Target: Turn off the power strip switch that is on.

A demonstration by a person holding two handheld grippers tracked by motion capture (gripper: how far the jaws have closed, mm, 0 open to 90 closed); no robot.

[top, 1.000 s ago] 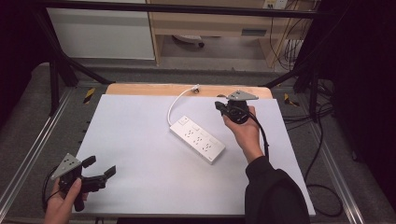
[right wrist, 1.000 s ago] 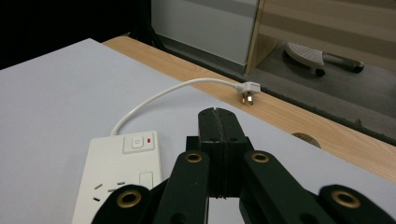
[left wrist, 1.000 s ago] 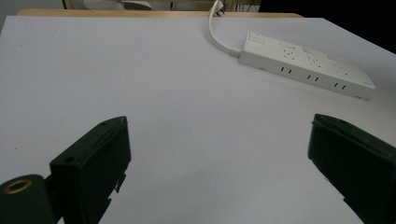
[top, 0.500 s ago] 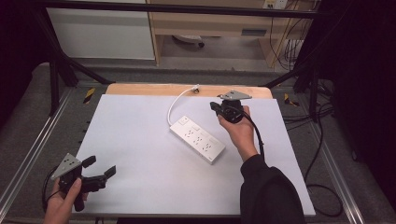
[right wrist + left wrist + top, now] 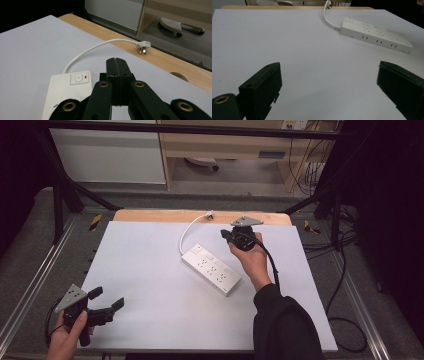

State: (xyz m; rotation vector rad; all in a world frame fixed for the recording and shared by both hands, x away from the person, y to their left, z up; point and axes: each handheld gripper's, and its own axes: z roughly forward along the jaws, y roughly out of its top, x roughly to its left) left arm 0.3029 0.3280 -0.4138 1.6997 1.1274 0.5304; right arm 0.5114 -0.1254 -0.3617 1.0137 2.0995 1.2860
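Black jaws of the left gripper (image 5: 107,305) gape wide over bare white table (image 5: 150,270). Far ahead lies the power strip (image 5: 211,269). Only the right gripper view shows its red-lit switch (image 5: 79,77), just below the right gripper (image 5: 116,60), jaws pressed together. Beyond: plug (image 5: 144,47), wooden edge (image 5: 160,57), floor. The right gripper has crept leftward.

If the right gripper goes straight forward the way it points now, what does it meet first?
Probably the white plug at the cable's end on the wooden table edge. The shut right gripper aims roughly there, above the power strip; depth is uncertain, so it may pass over.
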